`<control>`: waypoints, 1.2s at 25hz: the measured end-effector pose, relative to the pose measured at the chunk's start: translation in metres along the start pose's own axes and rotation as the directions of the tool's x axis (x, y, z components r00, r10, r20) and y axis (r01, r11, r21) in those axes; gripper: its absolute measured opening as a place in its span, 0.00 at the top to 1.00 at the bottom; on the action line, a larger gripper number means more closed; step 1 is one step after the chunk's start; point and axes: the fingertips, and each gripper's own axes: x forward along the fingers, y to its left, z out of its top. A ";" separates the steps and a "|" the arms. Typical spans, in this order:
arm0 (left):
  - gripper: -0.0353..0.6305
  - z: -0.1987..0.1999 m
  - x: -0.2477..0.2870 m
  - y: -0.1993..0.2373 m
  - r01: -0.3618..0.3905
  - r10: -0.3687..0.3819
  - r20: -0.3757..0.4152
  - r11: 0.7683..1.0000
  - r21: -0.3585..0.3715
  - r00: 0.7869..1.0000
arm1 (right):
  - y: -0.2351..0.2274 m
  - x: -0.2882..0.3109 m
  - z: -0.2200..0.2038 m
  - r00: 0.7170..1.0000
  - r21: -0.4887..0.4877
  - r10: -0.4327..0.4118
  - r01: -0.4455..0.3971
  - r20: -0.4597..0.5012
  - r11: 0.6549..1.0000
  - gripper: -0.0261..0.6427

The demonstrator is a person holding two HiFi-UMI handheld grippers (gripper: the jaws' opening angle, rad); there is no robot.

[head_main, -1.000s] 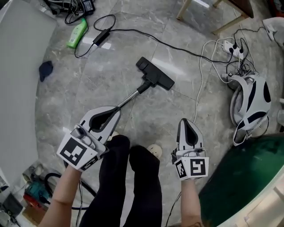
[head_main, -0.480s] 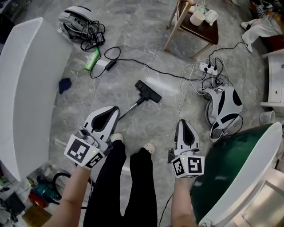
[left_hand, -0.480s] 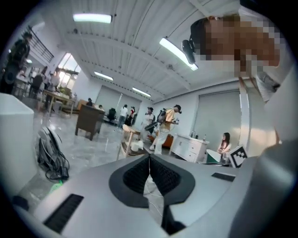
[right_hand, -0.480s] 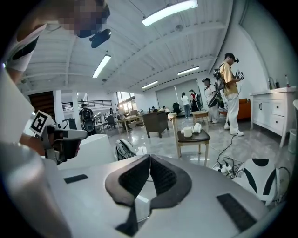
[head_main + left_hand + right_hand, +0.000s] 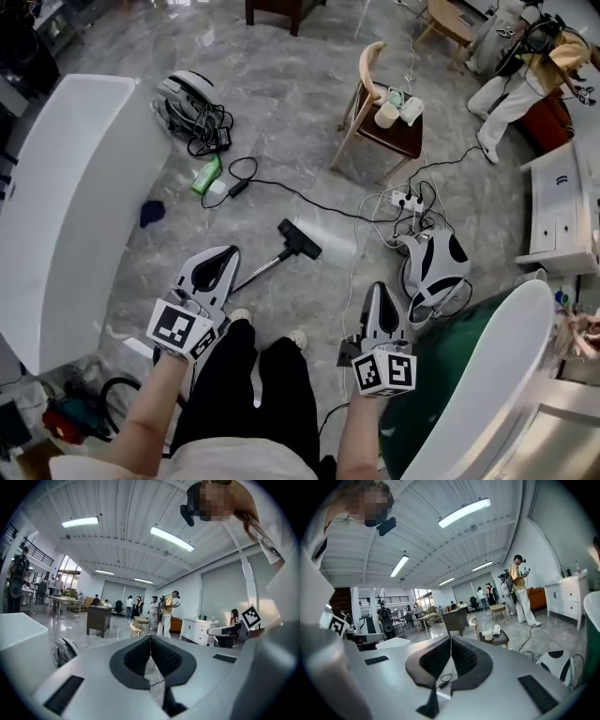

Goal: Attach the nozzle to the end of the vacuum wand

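Note:
The black floor nozzle (image 5: 298,238) lies on the grey marble floor, joined to the silver wand (image 5: 258,272), which runs back toward my legs. My left gripper (image 5: 221,255) is held high above the wand's near part, jaws shut and empty. The right gripper (image 5: 374,291) hangs above bare floor to the right of the nozzle, also shut with nothing in it. In the left gripper view the gripper (image 5: 150,639) has its pads pressed together and points out across the room; in the right gripper view my right gripper (image 5: 451,641) looks the same.
A white and black vacuum body (image 5: 433,265) with cables and a power strip (image 5: 405,200) lies at the right. A wooden chair (image 5: 380,108) holds cups. White table (image 5: 66,206) at left, green surface (image 5: 450,375) at right, green bottle (image 5: 207,174), blue cloth (image 5: 152,214).
Both grippers and the head camera have risen well away from the floor, so the nozzle and wand look smaller and farther. The nozzle and wand have not moved. Jaws stayed shut.

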 end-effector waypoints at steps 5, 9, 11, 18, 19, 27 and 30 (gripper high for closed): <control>0.93 0.042 -0.023 -0.019 0.026 -0.026 0.029 1.000 -0.006 0.999 | 0.005 -0.033 0.059 1.000 -0.048 0.004 -0.003 0.019 0.999 0.94; 0.93 0.060 -0.028 -0.035 0.066 -0.069 0.058 0.997 0.038 0.996 | 0.016 -0.056 0.076 0.999 -0.113 -0.009 0.014 0.043 0.993 0.94; 0.93 0.062 -0.031 -0.038 0.068 -0.071 0.075 0.997 0.046 0.995 | 0.021 -0.063 0.076 0.999 -0.138 -0.003 0.008 0.042 0.990 0.94; 0.93 0.065 -0.040 -0.033 0.041 -0.045 0.078 0.998 0.047 0.996 | 0.027 -0.072 0.081 0.998 -0.123 0.017 -0.009 0.065 0.992 0.94; 0.93 0.064 -0.041 -0.031 0.037 -0.041 0.074 0.998 0.048 0.996 | 0.028 -0.072 0.081 0.998 -0.126 0.019 -0.011 0.062 0.992 0.94; 0.93 0.047 -0.051 -0.027 0.015 -0.016 0.032 0.999 0.042 0.999 | 0.020 -0.071 0.076 0.998 -0.097 -0.009 0.015 0.062 0.995 0.94; 0.93 0.044 -0.055 -0.033 0.008 -0.010 0.023 0.999 0.051 1.000 | 0.018 -0.074 0.072 0.998 -0.079 0.002 0.003 0.059 0.997 0.94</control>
